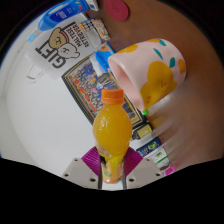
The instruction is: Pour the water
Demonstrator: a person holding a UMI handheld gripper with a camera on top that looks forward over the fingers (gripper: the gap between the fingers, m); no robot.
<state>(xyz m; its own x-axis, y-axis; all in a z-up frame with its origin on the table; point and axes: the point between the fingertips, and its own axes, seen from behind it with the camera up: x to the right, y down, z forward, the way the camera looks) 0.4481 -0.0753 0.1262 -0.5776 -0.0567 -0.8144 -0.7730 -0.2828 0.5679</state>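
An orange drink bottle [112, 128] with an orange cap stands upright between my fingers, and my gripper [112, 164] is shut on its lower body, both magenta pads [92, 158] pressing its sides. Just beyond the bottle's cap, a person's hand [190, 110] holds a white cup [150, 70] printed with orange and teal shapes. The cup is tilted, its open mouth facing toward the bottle. The bottle's base is hidden behind my fingers.
A white table [40, 120] lies under everything. On it beyond the bottle are a flat printed box reading "GIFT" [62, 50], a blue packet [58, 14], a pink round object [118, 8] and colourful printed cards [90, 88].
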